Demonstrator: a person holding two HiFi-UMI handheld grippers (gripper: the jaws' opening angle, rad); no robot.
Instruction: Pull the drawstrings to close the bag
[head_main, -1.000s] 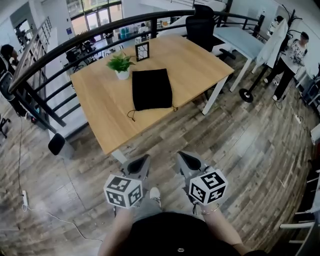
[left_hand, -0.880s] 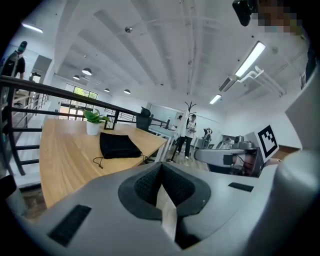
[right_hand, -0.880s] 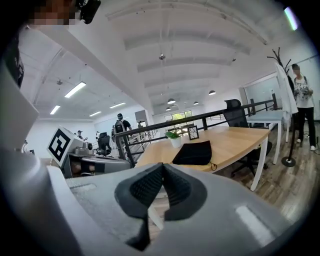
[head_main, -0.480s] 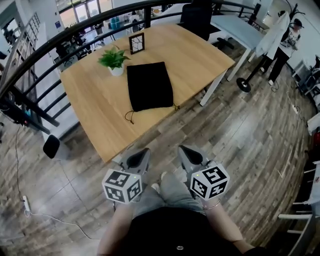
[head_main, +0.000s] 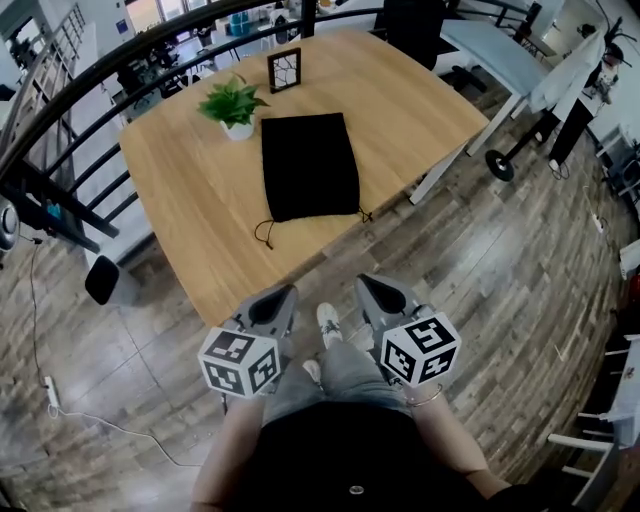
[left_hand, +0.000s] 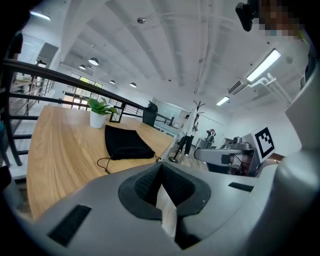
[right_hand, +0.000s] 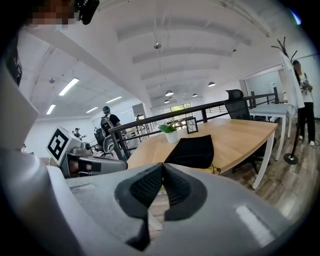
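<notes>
Head view looks down on a black drawstring bag (head_main: 308, 165) lying flat near the middle of the wooden counter (head_main: 180, 190), with its mouth turned toward the near edge. It looks like soft, light cloth. It would likely drag across the smooth wood rather than stay put when tugged, so both cords probably want pulling at once, outward and away from each other.

The places to take hold are the left drawstring (head_main: 264, 233), a thin loop trailing off the mouth's left corner, and the right drawstring (head_main: 364, 214), a short knotted end at the right corner. Both are thin and lie flat on the wood, so a pinch would need to come in low.

Left claw (head_main: 280, 297) and right claw (head_main: 372, 292) are both clenched on nothing. They are held side by side over the floor, short of the counter's near edge and well apart from the bag.

Bare wood lies on both sides of the mouth — room enough for an outward pull. A potted plant (head_main: 232, 105) and a picture frame (head_main: 284, 70) stand past the bag's far end, out of the pulling path.
</notes>
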